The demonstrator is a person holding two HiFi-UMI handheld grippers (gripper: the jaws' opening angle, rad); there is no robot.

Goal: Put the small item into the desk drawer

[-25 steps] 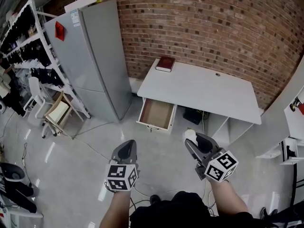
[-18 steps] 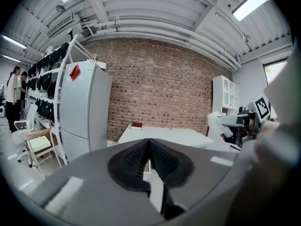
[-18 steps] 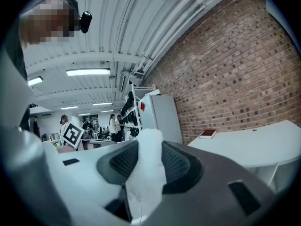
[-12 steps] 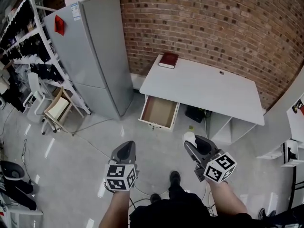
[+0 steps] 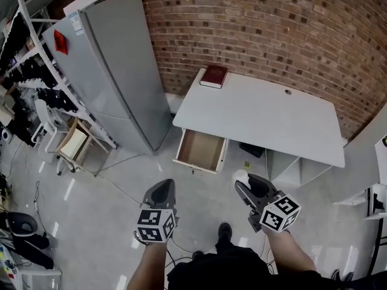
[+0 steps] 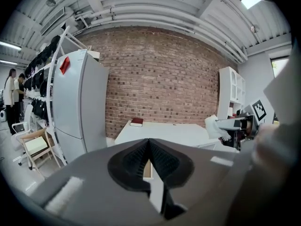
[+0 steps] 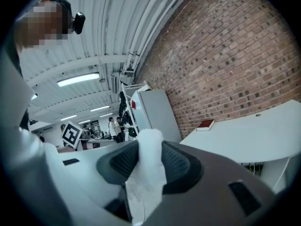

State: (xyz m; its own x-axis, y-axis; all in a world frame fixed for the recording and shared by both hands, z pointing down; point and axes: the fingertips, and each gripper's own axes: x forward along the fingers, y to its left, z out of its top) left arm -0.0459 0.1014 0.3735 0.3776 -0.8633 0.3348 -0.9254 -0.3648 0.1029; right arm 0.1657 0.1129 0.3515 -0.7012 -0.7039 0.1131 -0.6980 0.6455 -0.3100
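while a white crumpled item [image 7: 146,166] is pinched by the right gripper [image 5: 247,184], the left gripper [image 5: 161,190] is kept closed on nothing, well apart from the open drawer [image 5: 198,151].

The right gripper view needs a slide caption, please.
Right gripper clamps a crumpled white item, with the white desk and red book beyond.

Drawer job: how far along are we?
Done: the drawer under the desk is open, and the right claw is shut on the white item. In hand: the item is held over the floor, short of the desk. Left: reach the drawer and release it inside. The left claw is shut, empty.
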